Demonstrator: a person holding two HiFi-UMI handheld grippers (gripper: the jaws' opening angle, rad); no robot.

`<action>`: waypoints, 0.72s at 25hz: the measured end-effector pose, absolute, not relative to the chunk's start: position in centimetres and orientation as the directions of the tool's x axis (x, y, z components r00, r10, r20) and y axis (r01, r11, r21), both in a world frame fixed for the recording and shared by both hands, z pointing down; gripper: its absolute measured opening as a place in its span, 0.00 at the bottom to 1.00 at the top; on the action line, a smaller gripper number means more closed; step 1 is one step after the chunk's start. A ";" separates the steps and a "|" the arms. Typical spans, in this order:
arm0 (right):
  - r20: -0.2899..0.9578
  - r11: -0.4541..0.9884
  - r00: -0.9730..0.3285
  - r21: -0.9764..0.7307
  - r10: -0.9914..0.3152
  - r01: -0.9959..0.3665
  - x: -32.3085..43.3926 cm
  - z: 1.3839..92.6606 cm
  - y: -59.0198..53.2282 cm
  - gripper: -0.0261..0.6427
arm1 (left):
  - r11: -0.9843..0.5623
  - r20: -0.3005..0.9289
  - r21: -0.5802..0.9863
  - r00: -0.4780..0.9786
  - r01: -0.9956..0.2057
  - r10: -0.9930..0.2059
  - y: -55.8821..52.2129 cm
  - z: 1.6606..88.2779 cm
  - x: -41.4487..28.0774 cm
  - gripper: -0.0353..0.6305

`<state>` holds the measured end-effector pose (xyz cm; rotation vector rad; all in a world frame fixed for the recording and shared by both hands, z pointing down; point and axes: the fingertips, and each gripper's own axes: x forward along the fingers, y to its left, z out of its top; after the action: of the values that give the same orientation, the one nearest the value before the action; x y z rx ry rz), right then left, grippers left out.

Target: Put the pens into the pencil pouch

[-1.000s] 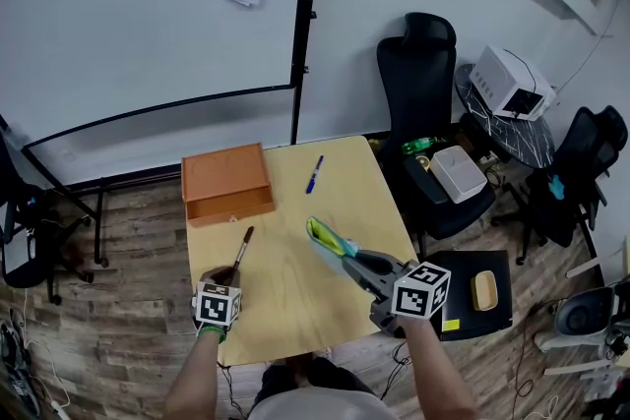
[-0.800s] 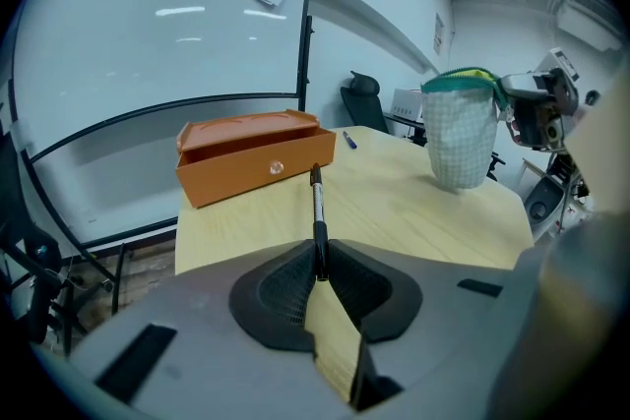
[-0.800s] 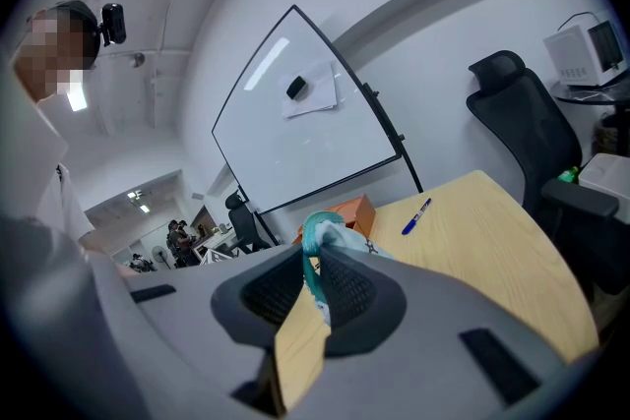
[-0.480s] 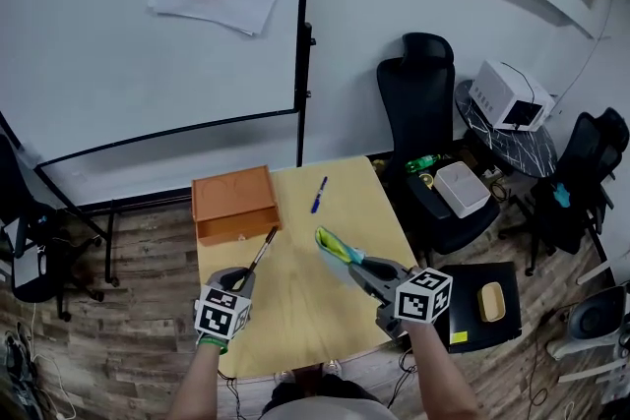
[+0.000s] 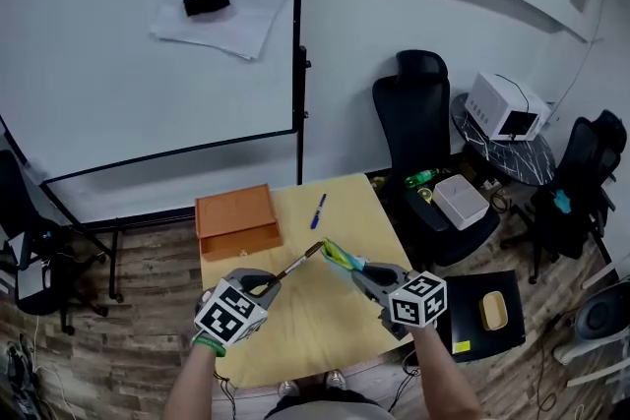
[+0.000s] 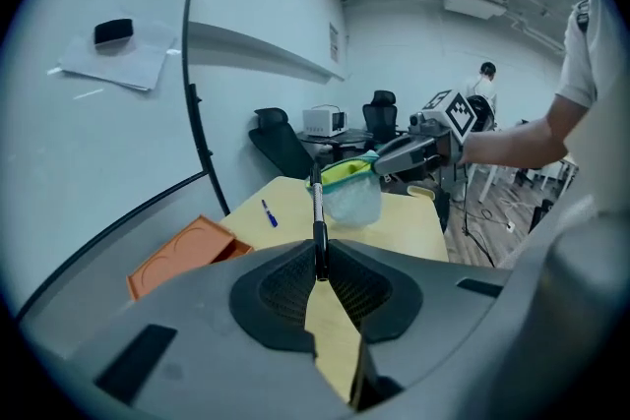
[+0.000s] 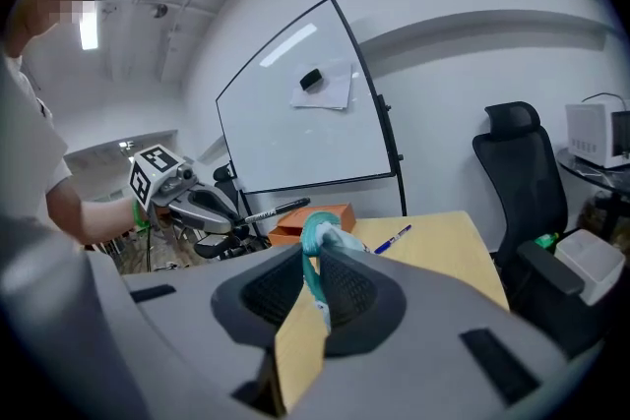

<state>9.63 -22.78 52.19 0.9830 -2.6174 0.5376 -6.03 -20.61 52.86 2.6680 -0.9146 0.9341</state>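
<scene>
Change since before: left gripper (image 5: 268, 282) has lifted off the table (image 5: 325, 320) with the black pen (image 5: 295, 264) and rolled, so the pen's far end now points at the pouch (image 5: 340, 256); right gripper (image 5: 359, 269) has barely shifted.
Left gripper: jaws pressed together on the black pen's near end, pinching it; the pen runs straight out ahead of the jaws.
Black pen: in the air, its far tip just at the pouch's open mouth; I cannot tell whether it touches the rim.
Right gripper: jaws closed on the pouch's teal edge, holding it up off the table.
Pouch: clear body with a green and yellow rim, sticking out ahead of the right jaws, mouth turned toward the left gripper.
Blue pen (image 5: 318, 210): lying on the table beyond both grippers, well apart from the pouch.
Orange box (image 5: 236, 221): on the table's far left corner, ahead of the left gripper.
</scene>
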 end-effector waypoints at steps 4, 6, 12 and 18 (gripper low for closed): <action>0.414 0.710 -0.718 -0.209 -0.559 -0.673 9.5 52.5 -22.5 0.11 | -0.857 0.694 -0.086 0.587 -0.508 -0.417 -20.1 53.6 -5.0 0.12; 0.429 0.724 -0.717 -0.184 -0.549 -0.665 9.2 52.7 -22.3 0.11 | -0.874 0.732 -0.100 0.559 -0.476 -0.388 -19.8 53.9 -5.1 0.12; 0.468 0.759 -0.719 -0.143 -0.513 -0.635 8.7 53.6 -21.2 0.11 | -0.941 0.855 -0.089 0.460 -0.326 -0.240 -18.1 55.1 -4.8 0.12; 0.472 0.794 -0.747 -0.147 -0.468 -0.590 7.7 53.8 -20.1 0.11 | -0.958 0.889 -0.078 0.415 -0.275 -0.192 -18.0 55.9 -4.2 0.12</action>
<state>7.67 -20.07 53.84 0.7970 -2.5664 0.4027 -4.17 -17.96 55.90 2.5753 -0.4254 1.6014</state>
